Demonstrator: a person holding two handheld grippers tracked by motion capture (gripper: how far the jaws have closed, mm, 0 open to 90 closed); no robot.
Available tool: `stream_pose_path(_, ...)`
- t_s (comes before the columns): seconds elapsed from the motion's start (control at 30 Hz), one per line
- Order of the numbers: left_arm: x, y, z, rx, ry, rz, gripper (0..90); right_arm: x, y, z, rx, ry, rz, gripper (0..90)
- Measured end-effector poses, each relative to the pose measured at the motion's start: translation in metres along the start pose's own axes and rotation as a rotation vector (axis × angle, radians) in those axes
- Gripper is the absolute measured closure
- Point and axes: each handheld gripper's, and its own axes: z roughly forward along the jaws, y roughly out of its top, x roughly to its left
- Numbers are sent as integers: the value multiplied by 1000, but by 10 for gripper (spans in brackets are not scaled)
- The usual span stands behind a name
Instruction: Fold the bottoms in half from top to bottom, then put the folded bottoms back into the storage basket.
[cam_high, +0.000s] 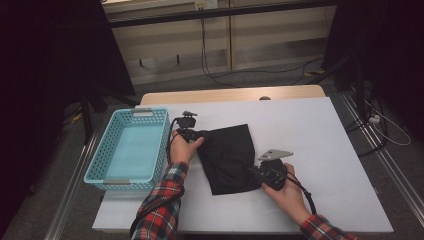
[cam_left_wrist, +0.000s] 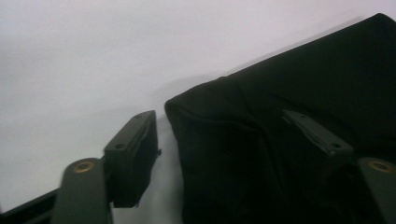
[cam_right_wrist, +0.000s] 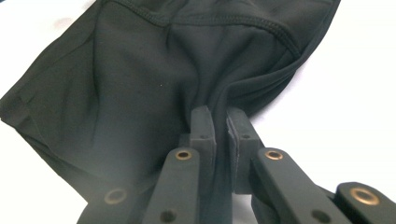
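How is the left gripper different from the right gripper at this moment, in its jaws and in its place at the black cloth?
The left gripper has its jaws wide apart, with a corner of the black cloth between them, not pinched; the right gripper has its jaws closed on a fold of the cloth. The left gripper is at the cloth's far left corner, near the blue basket; the right gripper is at its near right edge. Both have black jaws and are hand-held.

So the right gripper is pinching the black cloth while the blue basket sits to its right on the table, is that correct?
Not quite: the blue basket sits to the left of the black cloth, as the high view shows. The right gripper does pinch the cloth.
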Motion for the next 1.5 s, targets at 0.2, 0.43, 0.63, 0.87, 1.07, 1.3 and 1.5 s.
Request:
stream_pose_path(0.2,-1,-1,-4,27,18,11,528,4,-1,0,-11,7,-9,840)
stream_pose_path(0.43,-3,3,-8,111,-44,-41,766,4,0,-2,-18,19,8,846)
stream_pose_path(0.63,-4,18,-23,123,-46,-64,789,5,2,-9,-50,27,-1,849)
stream_pose_path(0.87,-7,39,-43,140,-32,-44,794,10,7,-16,-101,43,-7,851)
stream_pose_path(1.07,-7,47,-53,154,-24,-37,794,18,12,-19,-130,45,-33,851)
stream_pose_path(1.3,-5,58,-62,226,7,-26,794,25,16,-22,-159,51,-56,851)
stream_pose_path(1.5,-3,71,-75,312,31,-38,796,34,21,-24,-184,70,-64,851)
